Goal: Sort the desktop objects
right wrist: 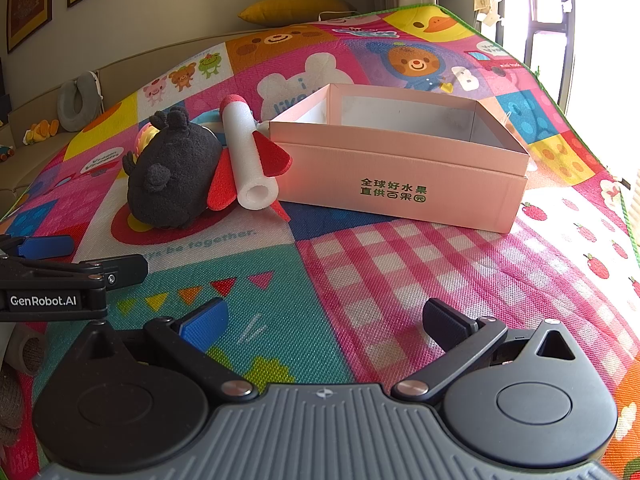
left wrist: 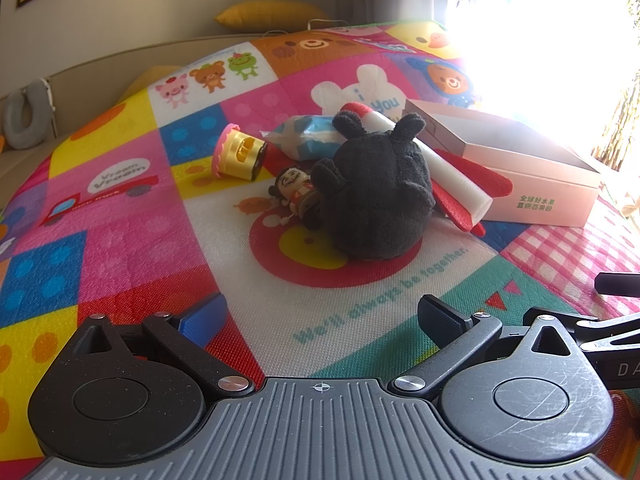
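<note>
A black plush toy (left wrist: 376, 196) lies on the colourful play mat (left wrist: 120, 216), with a white foam rocket with red fins (left wrist: 448, 168) leaning behind it. A small figurine (left wrist: 296, 192), a yellow and pink toy (left wrist: 240, 152) and a blue and white packet (left wrist: 312, 136) lie beside the plush. An open pink box (left wrist: 520, 168) stands at the right. My left gripper (left wrist: 324, 320) is open and empty, short of the plush. In the right wrist view the plush (right wrist: 172, 176), rocket (right wrist: 248, 160) and box (right wrist: 400, 160) sit ahead; my right gripper (right wrist: 324, 320) is open and empty.
The left gripper's body (right wrist: 52, 280) shows at the left edge of the right wrist view. A sofa with a yellow cushion (right wrist: 296, 8) and a grey neck pillow (right wrist: 78, 100) stands behind the mat. A bright window (left wrist: 560, 20) is at the right.
</note>
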The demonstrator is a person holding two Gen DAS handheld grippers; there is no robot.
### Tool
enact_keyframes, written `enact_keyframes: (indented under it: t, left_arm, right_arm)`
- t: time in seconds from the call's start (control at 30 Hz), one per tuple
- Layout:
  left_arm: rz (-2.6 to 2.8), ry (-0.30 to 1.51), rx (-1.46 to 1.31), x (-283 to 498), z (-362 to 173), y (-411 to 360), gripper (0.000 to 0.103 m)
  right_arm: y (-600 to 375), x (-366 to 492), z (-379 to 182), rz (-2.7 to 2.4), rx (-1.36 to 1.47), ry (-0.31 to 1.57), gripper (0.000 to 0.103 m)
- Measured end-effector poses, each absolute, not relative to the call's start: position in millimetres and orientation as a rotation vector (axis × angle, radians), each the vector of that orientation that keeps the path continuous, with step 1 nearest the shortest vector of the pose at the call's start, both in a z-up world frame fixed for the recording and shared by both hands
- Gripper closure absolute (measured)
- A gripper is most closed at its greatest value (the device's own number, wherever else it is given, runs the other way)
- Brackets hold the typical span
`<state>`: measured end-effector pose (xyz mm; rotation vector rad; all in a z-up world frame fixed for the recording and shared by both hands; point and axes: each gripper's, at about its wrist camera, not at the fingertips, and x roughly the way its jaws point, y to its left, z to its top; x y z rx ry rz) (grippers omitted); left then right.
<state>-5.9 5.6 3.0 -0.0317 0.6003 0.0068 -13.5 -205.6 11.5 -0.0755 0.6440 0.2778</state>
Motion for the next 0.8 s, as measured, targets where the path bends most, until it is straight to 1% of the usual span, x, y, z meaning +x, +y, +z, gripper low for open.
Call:
enact_keyframes:
  t: [0.57,0.8]
  left_arm:
    - [0.008,0.607,-0.033,-4.3,3.6,5.3,0.000]
    - [0.009,0.652,0.005,0.5,6.4,-0.1,0.000]
  right_arm:
    - [-206.1,-13.7,12.1,0.278,-0.076,0.646,0.000]
    - [-200.9,-8.4,16.1,0.282,-0.107,0.697,0.000]
